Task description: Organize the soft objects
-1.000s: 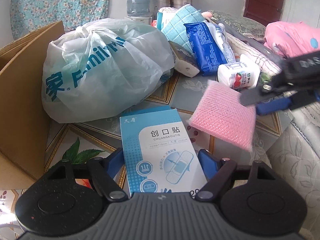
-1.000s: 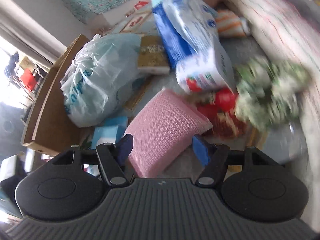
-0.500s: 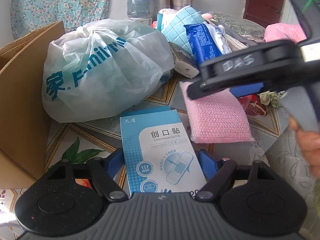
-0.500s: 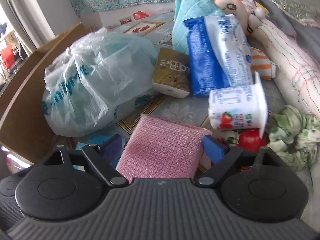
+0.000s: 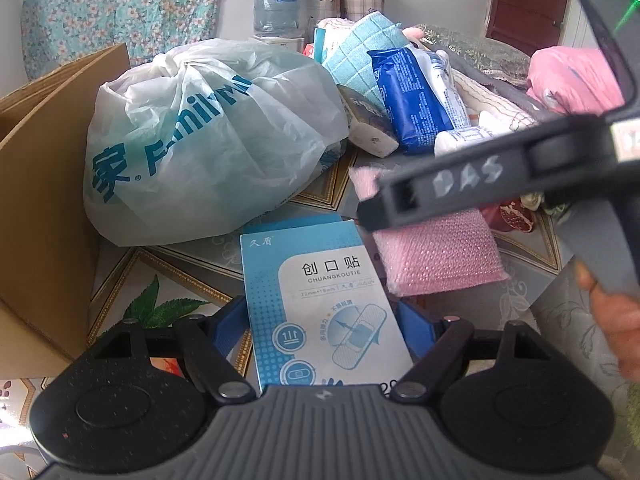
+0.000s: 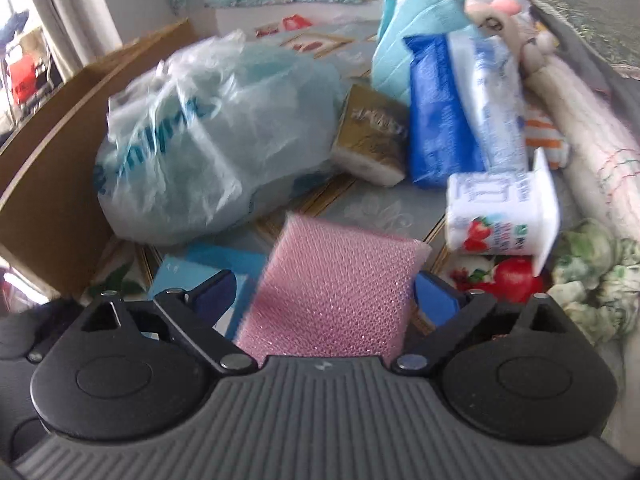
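Pink mesh-textured scouring sponge (image 6: 336,292) sits between the blue pads of the right gripper (image 6: 324,292), jaws spread wide, pads clear of both sponge edges as far as visible. Sponge lies flat on the patterned tabletop (image 5: 132,268), just right of the blue-and-white cardboard bandage box (image 5: 320,308); in left wrist view the sponge (image 5: 436,256) is partly covered by the right gripper's black body. Left gripper (image 5: 320,320) brackets the bandage box, jaws also spread, blue pads standing off each side of the box; can't tell if either touches. Behind sponge: white strawberry yogurt cup (image 6: 500,216) on its side, red fruit-like item (image 6: 516,276) under it, green-white crumpled cloth (image 6: 592,276) to the right. Further back: blue plastic wipes pack (image 6: 436,136), gold tissue packet (image 6: 372,136), teal checked towel (image 5: 360,52). Left: big tied white plastic bag with teal print (image 5: 208,136), leaning against brown cardboard box (image 5: 44,200)
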Tool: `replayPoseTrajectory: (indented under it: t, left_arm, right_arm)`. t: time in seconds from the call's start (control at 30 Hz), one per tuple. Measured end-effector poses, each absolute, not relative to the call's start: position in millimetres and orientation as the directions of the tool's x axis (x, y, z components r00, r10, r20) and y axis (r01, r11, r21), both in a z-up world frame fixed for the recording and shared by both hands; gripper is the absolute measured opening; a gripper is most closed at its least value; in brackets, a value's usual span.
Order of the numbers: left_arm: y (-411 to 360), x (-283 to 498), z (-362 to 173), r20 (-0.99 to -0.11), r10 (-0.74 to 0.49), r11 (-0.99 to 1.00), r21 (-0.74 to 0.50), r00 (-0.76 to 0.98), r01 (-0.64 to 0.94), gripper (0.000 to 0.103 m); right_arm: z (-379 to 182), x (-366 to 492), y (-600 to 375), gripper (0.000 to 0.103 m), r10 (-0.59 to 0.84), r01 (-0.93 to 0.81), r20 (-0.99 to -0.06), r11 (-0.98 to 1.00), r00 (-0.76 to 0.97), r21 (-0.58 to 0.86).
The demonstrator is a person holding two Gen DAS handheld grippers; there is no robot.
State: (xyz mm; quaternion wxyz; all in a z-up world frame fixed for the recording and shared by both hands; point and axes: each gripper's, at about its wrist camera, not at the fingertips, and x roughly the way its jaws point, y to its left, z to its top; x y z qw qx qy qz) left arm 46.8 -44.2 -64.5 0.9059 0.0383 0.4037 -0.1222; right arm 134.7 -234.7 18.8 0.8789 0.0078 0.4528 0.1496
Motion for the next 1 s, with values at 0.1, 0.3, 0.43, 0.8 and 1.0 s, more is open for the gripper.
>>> replayPoseTrajectory:
  t: [0.1, 0.3, 0.43, 0.8, 1.0]
  left_arm:
    - [-46, 47, -65, -0.742, -0.180, 0.968, -0.017, 0.646, 0.250, 0.081]
    - [-47, 50, -66, -0.739, -0.167, 0.971, -0.009, 0.652, 0.238, 0.080]
    - [-42, 51, -64, -0.731, -0.192, 0.972, -0.048, 0.655, 0.231, 0.079]
    - [-39, 47, -48, -0.708, -0.233, 0.969, -0.111, 0.667, 0.220, 0.079]
    - [-40, 47, -45, -0.713, -0.268, 0.962, -0.163, 0.648, 0.219, 0.079]
  right_arm:
    - [14, 134, -234, 0.094, 0.281, -0.273, -0.795, 0.950, 0.538, 0.151]
    - [15, 130, -243, 0.086, 0.299, -0.300, -0.783, 0.942, 0.545, 0.151]
    - [16, 127, -259, 0.086, 0.347, -0.287, -0.755, 0.933, 0.557, 0.217]
    - [32, 119, -298, 0.086, 0.531, -0.292, -0.648, 0.846, 0.546, 0.446]
    - [40, 111, -311, 0.086, 0.550, -0.288, -0.609, 0.830, 0.572, 0.478]
